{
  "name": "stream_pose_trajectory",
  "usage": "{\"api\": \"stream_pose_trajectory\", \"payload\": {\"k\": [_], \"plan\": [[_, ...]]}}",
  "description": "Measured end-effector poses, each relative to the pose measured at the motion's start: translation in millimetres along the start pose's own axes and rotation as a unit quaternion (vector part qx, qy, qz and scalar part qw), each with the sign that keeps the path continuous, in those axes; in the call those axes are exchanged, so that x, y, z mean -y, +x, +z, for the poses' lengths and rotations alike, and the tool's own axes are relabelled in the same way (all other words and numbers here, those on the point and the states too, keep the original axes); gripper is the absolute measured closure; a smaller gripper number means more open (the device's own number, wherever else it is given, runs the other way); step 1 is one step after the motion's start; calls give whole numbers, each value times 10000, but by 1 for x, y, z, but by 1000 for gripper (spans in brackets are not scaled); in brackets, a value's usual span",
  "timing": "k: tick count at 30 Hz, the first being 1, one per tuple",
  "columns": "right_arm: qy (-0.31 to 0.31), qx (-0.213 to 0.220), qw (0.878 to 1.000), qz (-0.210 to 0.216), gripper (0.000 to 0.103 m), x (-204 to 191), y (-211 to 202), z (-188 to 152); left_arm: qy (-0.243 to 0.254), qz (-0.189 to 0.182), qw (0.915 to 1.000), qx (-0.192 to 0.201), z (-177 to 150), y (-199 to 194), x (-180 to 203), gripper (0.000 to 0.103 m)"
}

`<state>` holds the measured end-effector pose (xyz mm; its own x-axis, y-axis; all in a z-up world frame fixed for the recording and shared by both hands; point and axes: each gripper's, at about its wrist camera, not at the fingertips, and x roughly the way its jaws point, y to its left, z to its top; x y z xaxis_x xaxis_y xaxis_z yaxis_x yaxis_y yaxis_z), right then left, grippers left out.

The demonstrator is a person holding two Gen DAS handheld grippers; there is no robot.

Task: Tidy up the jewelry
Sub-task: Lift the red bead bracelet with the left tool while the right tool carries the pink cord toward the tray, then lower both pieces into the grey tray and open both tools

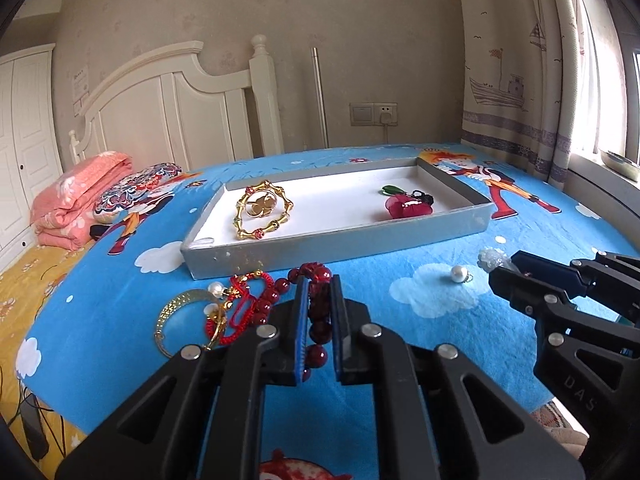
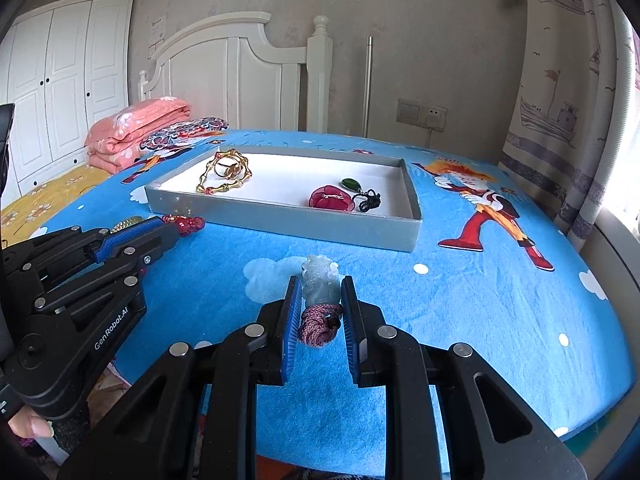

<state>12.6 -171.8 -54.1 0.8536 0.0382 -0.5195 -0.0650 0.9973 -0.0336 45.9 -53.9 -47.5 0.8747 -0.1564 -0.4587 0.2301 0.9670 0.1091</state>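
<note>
A grey tray (image 1: pixel 340 242) (image 2: pixel 288 226) with a white lining lies on the blue bedsheet. It holds a gold bracelet (image 1: pixel 262 210) (image 2: pixel 224 176) and a red flower piece with a green pendant (image 1: pixel 408 204) (image 2: pixel 334 198). My left gripper (image 1: pixel 320 292) is shut on a dark red bead bracelet (image 1: pixel 318 330), its carved end showing in the right wrist view (image 2: pixel 188 224). My right gripper (image 2: pixel 320 292) is shut on a pale jade carved pendant (image 2: pixel 320 284) with a purple cord (image 2: pixel 318 328); the pendant shows in the left wrist view (image 1: pixel 494 258).
Left of my left gripper lie a gold bangle (image 1: pixel 180 312), a red cord charm (image 1: pixel 244 300) and a pearl (image 1: pixel 216 290). A loose pearl earring (image 1: pixel 458 274) lies on a white cloud print. Folded pink quilt (image 1: pixel 76 200) and headboard stand behind.
</note>
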Motion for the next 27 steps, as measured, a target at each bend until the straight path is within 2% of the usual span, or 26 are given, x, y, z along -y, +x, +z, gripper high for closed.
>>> {"api": "stream_pose_trajectory", "payload": {"k": [7, 13, 27], "plan": [[53, 11, 9999, -86, 84, -2, 3, 8, -220, 85, 9997, 61, 0, -3, -13, 93], [-49, 129, 9999, -104, 84, -10, 7, 28, -351, 109, 9992, 175, 15, -3, -20, 93], [-94, 423, 9988, -238, 84, -8, 34, 98, -438, 282, 9969, 585, 96, 11, -32, 93]]}}
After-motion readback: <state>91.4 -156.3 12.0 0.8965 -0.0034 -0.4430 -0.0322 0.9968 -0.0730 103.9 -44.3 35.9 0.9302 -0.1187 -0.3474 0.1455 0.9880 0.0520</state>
